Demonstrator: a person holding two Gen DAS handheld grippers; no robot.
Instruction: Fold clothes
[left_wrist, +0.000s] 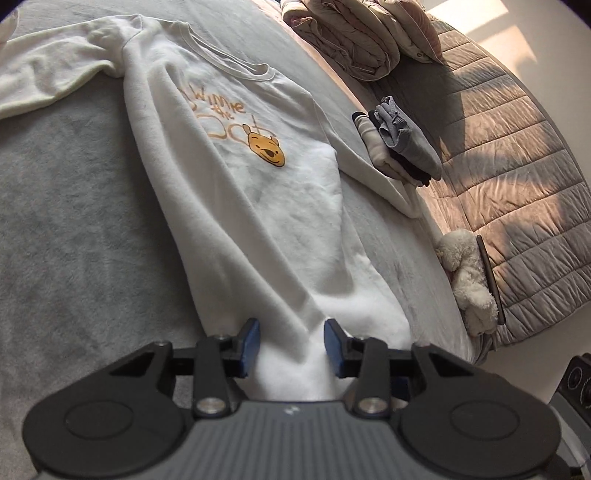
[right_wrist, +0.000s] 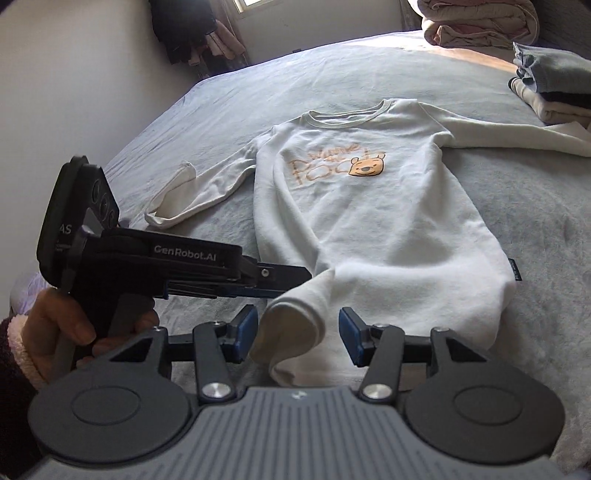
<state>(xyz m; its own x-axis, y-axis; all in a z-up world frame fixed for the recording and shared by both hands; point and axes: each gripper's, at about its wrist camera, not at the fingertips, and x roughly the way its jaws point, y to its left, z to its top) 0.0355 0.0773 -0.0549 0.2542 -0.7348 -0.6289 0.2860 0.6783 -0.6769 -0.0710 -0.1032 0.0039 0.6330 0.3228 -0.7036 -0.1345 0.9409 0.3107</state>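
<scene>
The right sleeve's end is cut off at the frame edge beside the folded pile (right_wrist: 550, 88), and the hem under the left tongs (left_wrist: 291, 343) is hidden by their body. The sweatshirt (right_wrist: 369, 221) lies face up on the bed (right_wrist: 184, 122), long axis running from the hem by the tongs to the collar at the far end — left sleeve splayed aside. Left tongs sit half spread with hem fabric between the pads, a pinch I cannot confirm; right tongs (right_wrist: 297, 334) stand spread around a raised fold, pads apart from it.
</scene>
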